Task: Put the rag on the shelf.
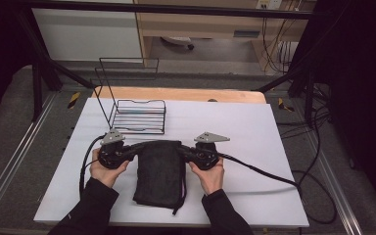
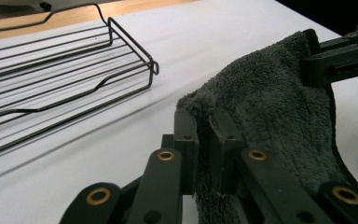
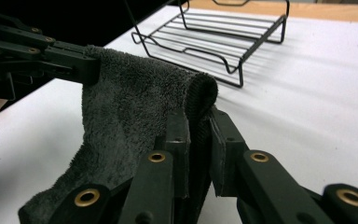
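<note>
A dark grey towel [image 1: 159,171] lies folded on the white table, its far edge lifted. My left gripper [image 1: 138,148] is shut on the towel's far left corner [image 2: 200,100], and my right gripper [image 1: 178,149] is shut on the far right corner [image 3: 200,91]. In the left gripper view the towel [image 2: 270,102] stretches across to the right gripper's jaws [image 2: 328,58]. In the right gripper view the towel [image 3: 130,107] runs to the left gripper [image 3: 74,60]. The near part of the towel rests on the table between the person's forearms.
A black wire rack [image 1: 139,115] with a tall wire back stands on the table just beyond the towel, also in the gripper views [image 2: 65,70] [image 3: 214,35]. The white table top [image 1: 254,137] extends right. Cables [image 1: 259,171] trail from each gripper.
</note>
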`<action>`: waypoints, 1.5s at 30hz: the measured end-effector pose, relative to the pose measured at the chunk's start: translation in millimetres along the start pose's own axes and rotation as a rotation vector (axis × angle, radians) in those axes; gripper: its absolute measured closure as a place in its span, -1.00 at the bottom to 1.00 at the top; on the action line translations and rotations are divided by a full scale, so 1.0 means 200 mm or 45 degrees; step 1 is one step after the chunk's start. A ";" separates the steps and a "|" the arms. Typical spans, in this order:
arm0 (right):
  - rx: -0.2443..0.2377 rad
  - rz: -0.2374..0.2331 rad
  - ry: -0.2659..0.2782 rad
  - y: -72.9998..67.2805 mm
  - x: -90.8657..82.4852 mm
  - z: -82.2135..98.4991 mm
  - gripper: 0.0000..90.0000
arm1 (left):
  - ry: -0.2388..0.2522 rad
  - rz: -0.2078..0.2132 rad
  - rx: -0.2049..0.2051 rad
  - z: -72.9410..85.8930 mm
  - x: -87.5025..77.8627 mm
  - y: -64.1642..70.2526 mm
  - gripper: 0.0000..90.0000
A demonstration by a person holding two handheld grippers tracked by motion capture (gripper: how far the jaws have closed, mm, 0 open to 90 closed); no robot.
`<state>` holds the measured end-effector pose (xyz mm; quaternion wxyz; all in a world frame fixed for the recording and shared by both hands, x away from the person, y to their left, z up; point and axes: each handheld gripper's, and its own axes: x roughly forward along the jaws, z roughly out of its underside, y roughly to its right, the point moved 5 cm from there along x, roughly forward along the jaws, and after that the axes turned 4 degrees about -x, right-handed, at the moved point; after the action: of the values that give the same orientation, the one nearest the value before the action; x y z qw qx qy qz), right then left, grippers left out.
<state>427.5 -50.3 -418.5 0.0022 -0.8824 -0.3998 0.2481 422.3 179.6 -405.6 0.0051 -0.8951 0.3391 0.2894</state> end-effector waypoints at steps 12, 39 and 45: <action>-0.034 0.014 0.080 -0.03 -0.07 -0.06 0.78 | 0.084 0.012 0.024 -0.06 -0.08 0.05 0.83; -0.186 0.055 0.218 -0.12 -0.20 -0.27 0.78 | 0.291 -0.004 0.068 -0.20 -0.24 0.13 0.83; -0.208 0.061 0.255 -0.13 -0.23 -0.32 0.78 | 0.326 -0.009 0.070 -0.23 -0.26 0.13 0.83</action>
<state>411.9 -52.0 -337.7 -0.0358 -0.9094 -0.3951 0.1253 397.7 181.4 -334.9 -0.0126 -0.9254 0.3417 0.1632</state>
